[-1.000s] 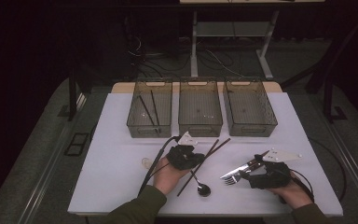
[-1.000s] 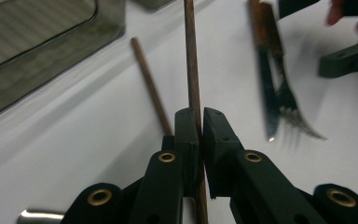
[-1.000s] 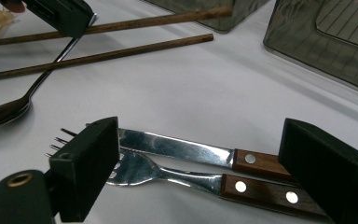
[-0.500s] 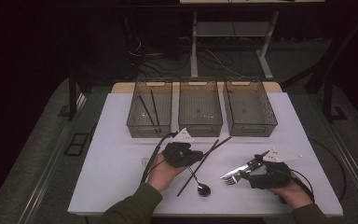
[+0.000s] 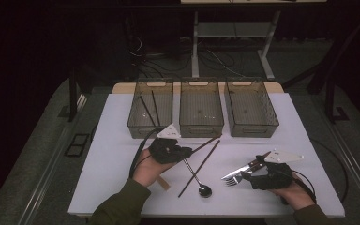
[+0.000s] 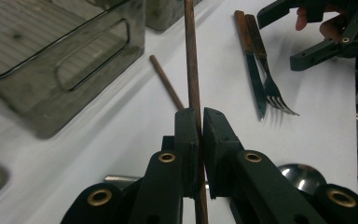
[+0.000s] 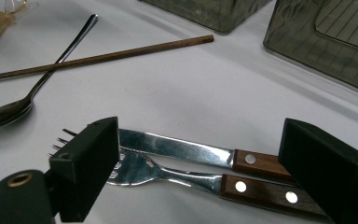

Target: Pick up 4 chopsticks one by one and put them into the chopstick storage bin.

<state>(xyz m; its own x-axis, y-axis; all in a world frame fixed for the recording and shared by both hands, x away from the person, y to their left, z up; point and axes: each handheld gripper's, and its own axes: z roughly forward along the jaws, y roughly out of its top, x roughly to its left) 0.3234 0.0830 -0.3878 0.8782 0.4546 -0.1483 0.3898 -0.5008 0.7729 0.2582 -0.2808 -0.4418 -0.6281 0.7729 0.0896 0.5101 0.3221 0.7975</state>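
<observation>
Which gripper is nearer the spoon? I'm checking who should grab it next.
Left. The left gripper, shut on a chopstick, hovers just above the spoon handle. The right gripper sits farther off, jaws open around the knife and fork.

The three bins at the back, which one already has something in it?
The leftmost bin, nearest the left tongs: two dark chopsticks lie inside it. The middle bin and right bin look empty.
</observation>
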